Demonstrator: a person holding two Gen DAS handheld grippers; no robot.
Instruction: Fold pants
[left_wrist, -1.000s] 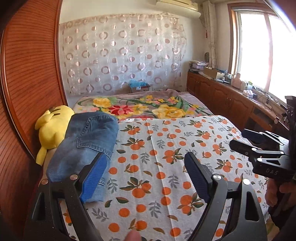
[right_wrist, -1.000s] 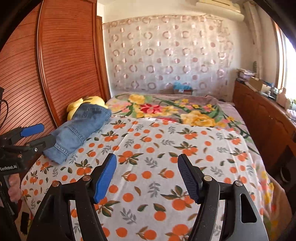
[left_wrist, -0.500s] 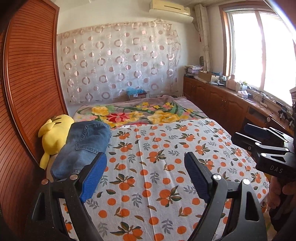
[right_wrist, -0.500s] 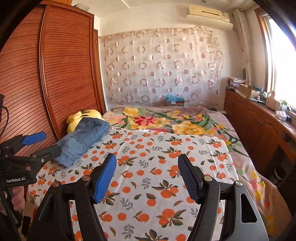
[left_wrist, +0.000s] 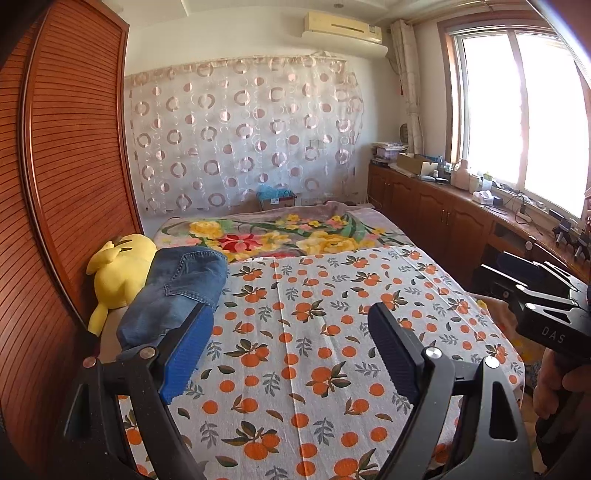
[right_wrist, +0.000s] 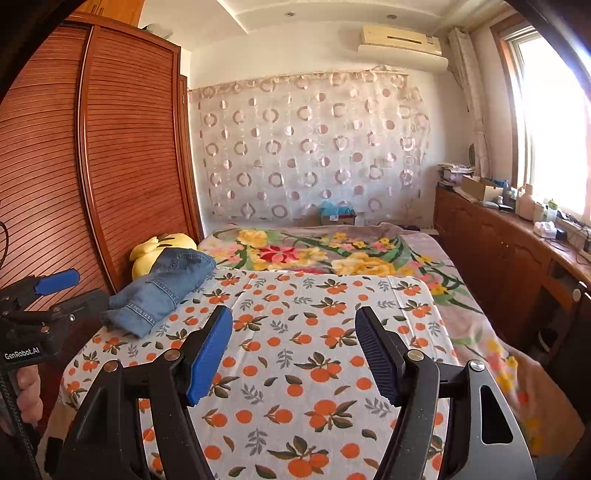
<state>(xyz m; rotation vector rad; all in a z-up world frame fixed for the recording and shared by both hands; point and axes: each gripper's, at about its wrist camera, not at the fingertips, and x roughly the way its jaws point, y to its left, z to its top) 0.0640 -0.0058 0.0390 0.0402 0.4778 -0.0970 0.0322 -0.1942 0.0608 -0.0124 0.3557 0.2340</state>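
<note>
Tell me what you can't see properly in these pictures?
- Jeans: left wrist view, the near end is behind the left gripper's blue pad.
- Yellow plush: right wrist view, mostly hidden by the jeans.
- Bed's near edge: both views, cut off by the frame and gripper arms.
- Items on the counter: too small and washed out by window glare.

The right gripper (right_wrist: 293, 350) hangs above the orange-print sheet (right_wrist: 295, 369), its jaws wide apart with nothing between them. At ten o'clock from it, the folded jeans (right_wrist: 162, 288) lie at the sheet's left edge, resting against a yellow plush toy (right_wrist: 162, 245) beside the wooden wardrobe (right_wrist: 110, 166). At nine o'clock the left gripper (right_wrist: 55, 291) enters the frame, held in a hand (right_wrist: 27, 395). A floral blanket (right_wrist: 332, 254) lies at twelve o'clock.
</note>
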